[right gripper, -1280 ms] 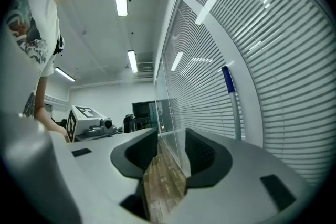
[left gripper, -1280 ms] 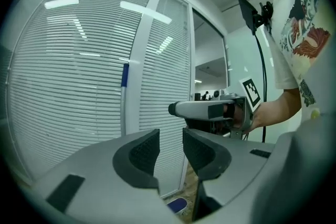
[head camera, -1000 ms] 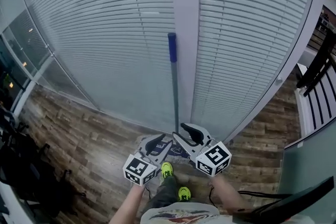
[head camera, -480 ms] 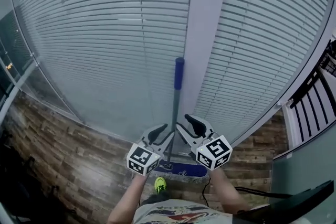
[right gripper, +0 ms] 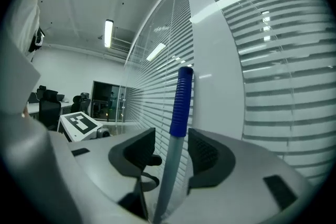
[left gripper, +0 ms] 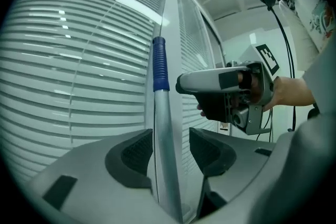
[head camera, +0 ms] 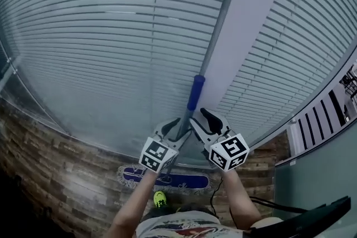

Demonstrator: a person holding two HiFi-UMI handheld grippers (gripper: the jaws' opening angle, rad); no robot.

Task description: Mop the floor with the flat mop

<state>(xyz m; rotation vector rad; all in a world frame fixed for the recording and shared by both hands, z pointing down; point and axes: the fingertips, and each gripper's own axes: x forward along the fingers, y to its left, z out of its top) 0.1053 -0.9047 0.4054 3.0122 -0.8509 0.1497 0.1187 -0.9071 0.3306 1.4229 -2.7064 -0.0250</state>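
Head view looks down on the flat mop (head camera: 167, 180). Its blue pad lies flat on the wood floor (head camera: 56, 175), close to the foot of the glass wall (head camera: 111, 36) and just ahead of the person's green shoe (head camera: 160, 198). The grey pole (left gripper: 164, 139) leans up and away from the person toward the wall, and it ends in a blue grip (head camera: 195, 92). Both claws sit side by side around the pole, just under that grip. The left gripper (left gripper: 170, 150) has been opening its jaws. The pole stands between them, close against one pad with a clear gap at the other, so the jaws are loose and not squeezing. The right gripper (right gripper: 172, 153) has been opening too, and the pole stands free between its pads. Two claws high on the pole likely help steer the pad. The loose jaws probably let the pole slide or tip, so the person can take a new hold. The pad is down and ready, with lots of floor left to wipe.
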